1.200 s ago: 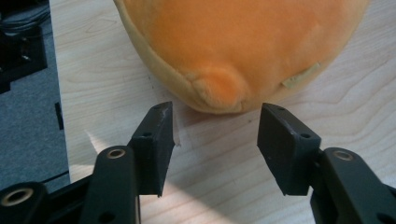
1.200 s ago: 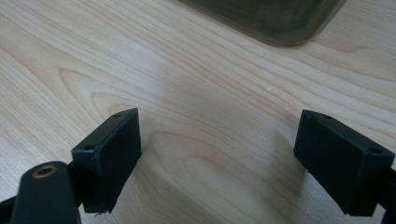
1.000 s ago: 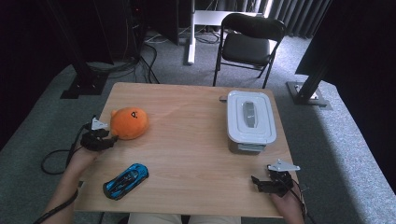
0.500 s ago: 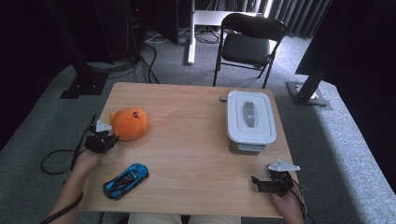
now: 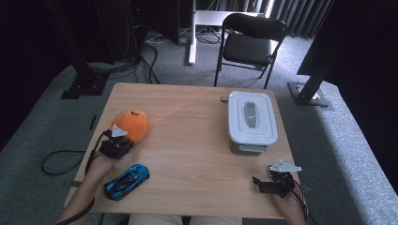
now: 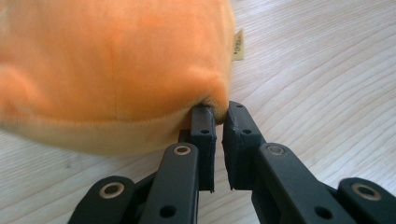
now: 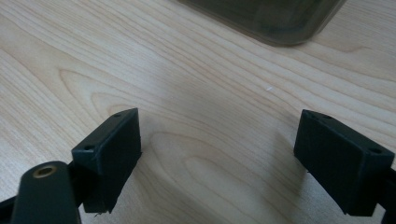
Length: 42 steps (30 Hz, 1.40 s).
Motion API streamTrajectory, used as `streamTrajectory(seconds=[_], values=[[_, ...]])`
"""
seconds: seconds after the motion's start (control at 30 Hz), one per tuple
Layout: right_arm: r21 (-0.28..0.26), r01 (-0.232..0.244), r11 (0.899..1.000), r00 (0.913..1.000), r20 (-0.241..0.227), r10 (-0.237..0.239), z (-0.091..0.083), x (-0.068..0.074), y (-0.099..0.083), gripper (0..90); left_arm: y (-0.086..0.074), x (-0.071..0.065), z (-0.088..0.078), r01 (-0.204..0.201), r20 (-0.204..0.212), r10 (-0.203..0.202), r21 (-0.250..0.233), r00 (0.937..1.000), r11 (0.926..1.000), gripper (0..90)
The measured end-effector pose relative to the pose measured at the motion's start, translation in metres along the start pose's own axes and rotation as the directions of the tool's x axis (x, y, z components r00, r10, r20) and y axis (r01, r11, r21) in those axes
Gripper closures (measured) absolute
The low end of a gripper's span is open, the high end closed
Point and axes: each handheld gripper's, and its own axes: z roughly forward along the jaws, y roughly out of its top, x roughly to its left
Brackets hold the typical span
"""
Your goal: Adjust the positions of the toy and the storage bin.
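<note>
My left fingers (image 6: pixel 218 122) pinch a fold of the orange plush (image 6: pixel 116 70) to drag it; my right fingers (image 7: pixel 219 161) rest wide apart on the tabletop (image 7: pixel 210 84).

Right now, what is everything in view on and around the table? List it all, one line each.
plush: 1, orange, left side of table, a pinch of its fabric between the left jaws
toy car: 1, blue, near left corner
box: 1, grey, lid on, right side of table
table: 1, light wood
chair: 1, black, beyond table
left gripper: 1, black, shut on the plush
right gripper: 1, black, jaws wide apart over bare wood near the box
</note>
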Motion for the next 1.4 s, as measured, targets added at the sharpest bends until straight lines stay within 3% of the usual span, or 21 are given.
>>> streamTrajectory(seconds=[0.1,0.2,0.27,0.33,0.37,0.43,0.5,0.7,0.83,0.9,0.93,0.97,1.03,1.1,1.2,1.27,1.33,1.4], values=[[0.0,0.0,1.0,1.0,0.0,0.0,0.0,0.0,0.0,14.5,0.006,-0.004,0.003,0.031,0.024,-0.032,0.004,0.9992,0.9995,83.9],[0.0,0.0,1.0,1.0,0.0,0.0,0.0,0.0,0.0,14.5,0.011,-0.01,0.008,0.025,0.039,-0.026,0.023,0.9989,0.9994,83.8],[0.0,0.001,1.0,1.0,0.0,-0.001,0.0,0.0,0.0,14.5,0.01,-0.012,0.011,0.026,0.08,-0.027,0.022,0.9964,0.9994,83.5],[0.0,0.001,1.0,1.0,0.0,-0.001,0.0,0.0,0.0,14.6,0.009,-0.016,0.011,0.009,0.118,-0.012,0.026,0.9929,0.9996,79.6],[-0.001,0.001,1.0,1.0,0.0,-0.001,0.0,0.0,0.0,14.5,0.009,-0.018,0.01,-0.003,0.119,-0.001,0.03,0.9929,0.9995,70.6],[-0.001,0.0,1.0,1.0,0.0,0.0,0.0,0.0,0.0,14.5,0.009,-0.023,0.004,-0.02,0.104,0.017,0.027,0.9944,0.9994,63.7],[0.0,0.001,1.0,1.0,0.0,-0.001,0.0,0.0,0.0,14.5,0.01,-0.023,-0.002,-0.011,0.094,0.009,0.018,0.9956,0.9998,58.2],[-0.001,0.001,1.0,1.0,0.0,-0.001,0.0,0.0,0.0,14.5,0.016,-0.007,-0.027,0.085,0.048,-0.081,-0.072,0.9955,0.9938,45.3],[0.0,0.0,1.0,1.0,0.0,0.0,0.0,0.0,0.0,14.5,0.022,0.001,-0.033,0.114,-0.027,-0.117,-0.101,0.9928,0.9883,35.1],[0.0,0.001,1.0,1.0,0.0,-0.001,0.0,0.0,0.0,14.5,0.027,0.007,-0.03,0.164,-0.065,-0.17,-0.093,0.9832,0.9821,30.0],[0.0,0.0,1.0,1.0,0.0,0.0,0.0,0.0,0.0,14.6,0.029,0.009,-0.027,0.19,-0.095,-0.198,-0.089,0.9755,0.9777,26.3],[0.0,0.0,1.0,1.0,0.0,0.0,0.0,0.0,0.0,14.6,0.031,0.012,-0.025,0.201,-0.109,-0.209,-0.081,0.9718,0.9763,19.8],[-0.001,0.001,1.0,1.0,0.0,-0.001,0.0,0.0,0.0,14.6,0.034,0.016,-0.02,0.226,-0.142,-0.235,-0.077,0.9616,0.9711,16.1],[-0.001,0.001,1.0,1.0,0.0,-0.001,0.0,0.0,0.0,14.5,0.037,0.02,-0.015,0.242,-0.155,-0.249,-0.063,0.956,0.9682,10.8],[0.0,0.001,1.0,1.0,0.0,-0.001,0.0,0.0,0.0,14.6,0.042,0.023,-0.006,0.245,-0.156,-0.249,-0.047,0.9558,0.9684,10.7],[-0.001,0.001,1.0,1.0,0.0,-0.001,0.0,0.0,0.0,14.6,0.044,0.024,-0.002,0.217,-0.122,-0.219,-0.028,0.968,0.9757,10.7],[-0.001,0.001,1.0,1.0,0.0,-0.001,0.0,0.0,0.0,14.6,0.044,0.023,0.002,0.192,-0.129,-0.192,-0.015,0.9729,0.9813,13.1],[-0.001,0.0,1.0,1.0,0.0,0.0,0.0,0.0,0.0,14.6,0.043,0.024,0.005,0.194,-0.145,-0.193,-0.007,0.9705,0.981,15.4]])
